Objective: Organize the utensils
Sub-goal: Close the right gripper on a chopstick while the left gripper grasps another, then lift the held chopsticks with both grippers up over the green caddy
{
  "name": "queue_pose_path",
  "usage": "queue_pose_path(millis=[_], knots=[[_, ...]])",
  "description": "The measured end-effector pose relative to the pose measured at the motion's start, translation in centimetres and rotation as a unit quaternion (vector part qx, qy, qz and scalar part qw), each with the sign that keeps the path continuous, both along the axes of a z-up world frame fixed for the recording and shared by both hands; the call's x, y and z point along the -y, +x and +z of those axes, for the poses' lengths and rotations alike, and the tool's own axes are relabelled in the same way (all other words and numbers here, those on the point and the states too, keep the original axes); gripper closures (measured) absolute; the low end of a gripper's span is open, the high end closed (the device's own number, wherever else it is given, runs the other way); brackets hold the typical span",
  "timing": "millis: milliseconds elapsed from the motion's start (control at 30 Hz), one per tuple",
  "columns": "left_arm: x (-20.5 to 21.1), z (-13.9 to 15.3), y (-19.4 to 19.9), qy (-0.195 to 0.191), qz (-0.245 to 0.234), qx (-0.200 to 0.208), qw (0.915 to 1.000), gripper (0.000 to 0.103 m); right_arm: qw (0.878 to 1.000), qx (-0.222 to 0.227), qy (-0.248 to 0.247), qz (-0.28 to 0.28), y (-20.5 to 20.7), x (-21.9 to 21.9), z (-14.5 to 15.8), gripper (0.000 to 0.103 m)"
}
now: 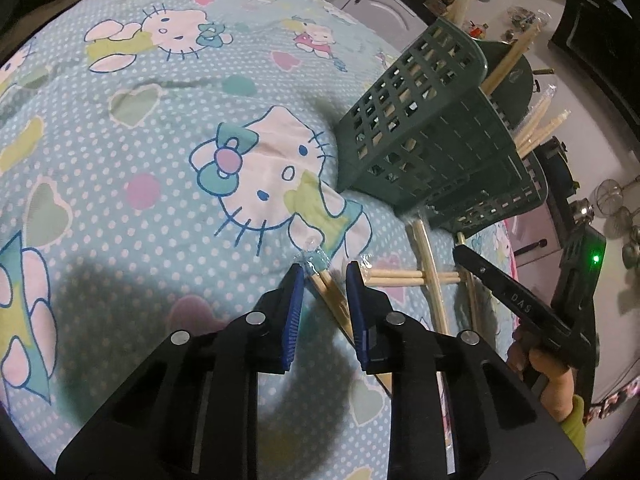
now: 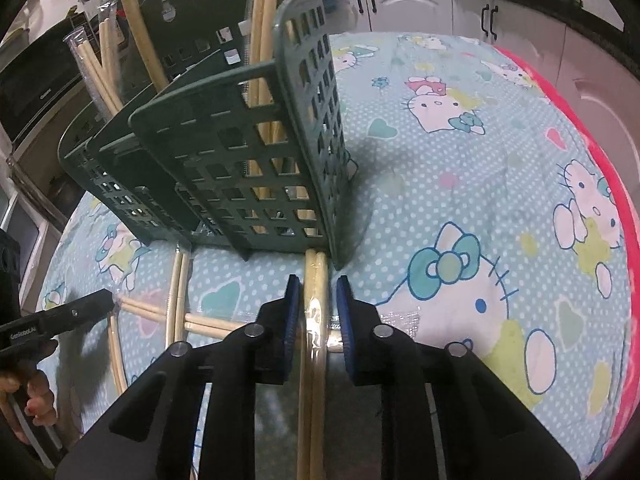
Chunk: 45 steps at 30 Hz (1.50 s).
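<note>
L wrist view only: my left gripper (image 1: pixel 322 276) over a wrapped chopstick pair (image 1: pixel 332 300) on the cartoon-print cloth (image 1: pixel 160 160), my right gripper (image 1: pixel 516 296) and its hand (image 1: pixel 548 372) at 3 o'clock. R wrist view only: my right gripper (image 2: pixel 318 284) astride a second wrapped pair (image 2: pixel 314 320) whose far end meets the foot of the green slotted holder (image 2: pixel 260 152) at 12 o'clock; white cabinets (image 2: pixel 460 12) beyond.

More chopsticks lie crossed on the cloth, approx. 9 o'clock in R view. Holder, already stocked w/ chopsticks, blocks the area behind it.

Left jaws: narrow gap, pair between pads, contact not confirmed, so not clenched. Right jaws: same, small clearance each side; nothing grasped.
</note>
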<state>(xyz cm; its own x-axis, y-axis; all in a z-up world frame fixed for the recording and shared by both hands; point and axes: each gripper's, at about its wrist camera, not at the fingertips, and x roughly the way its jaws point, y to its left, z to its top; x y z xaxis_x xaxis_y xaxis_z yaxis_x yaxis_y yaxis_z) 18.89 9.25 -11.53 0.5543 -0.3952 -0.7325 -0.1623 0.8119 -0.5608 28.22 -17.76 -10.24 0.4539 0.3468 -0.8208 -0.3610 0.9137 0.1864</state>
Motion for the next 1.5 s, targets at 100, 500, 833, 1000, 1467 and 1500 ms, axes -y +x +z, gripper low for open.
queue_pose_path(millis=[100, 500, 833, 1000, 1467, 1500], knots=[[-0.3, -0.2, 0.2, -0.012, 0.007, -0.004, 0.9999, 0.085, 1.0, 0.0, 0.003, 0.001, 0.2, 0.1, 0.1, 0.091], [-0.7, -0.4, 0.8, -0.009, 0.018, -0.005, 0.9998, 0.094, 0.998, 0.054, 0.022, 0.02, -4.1, 0.2, 3.5, 0.091], [-0.7, 1.0, -0.4, 0.011, 0.009, 0.02, 0.9997, 0.101, 0.995, 0.087, 0.038, 0.02, -7.2, 0.7, 6.1, 0.091], [-0.4, 3.5, -1.8, 0.041, 0.005, 0.057, 0.9975, 0.101, 0.993, 0.107, 0.043, 0.022, -8.2, 0.8, 7.6, 0.091], [2.8, 10.8, -4.6, 0.069, -0.043, 0.151, 0.9851, 0.102, 0.983, 0.174, 0.053, 0.034, -11.4, 0.7, 12.5, 0.092], [3.3, 11.3, -4.7, 0.071, -0.048, 0.157, 0.9839, 0.102, 0.982, 0.18, 0.049, 0.036, -11.6, 0.7, 12.8, 0.092]])
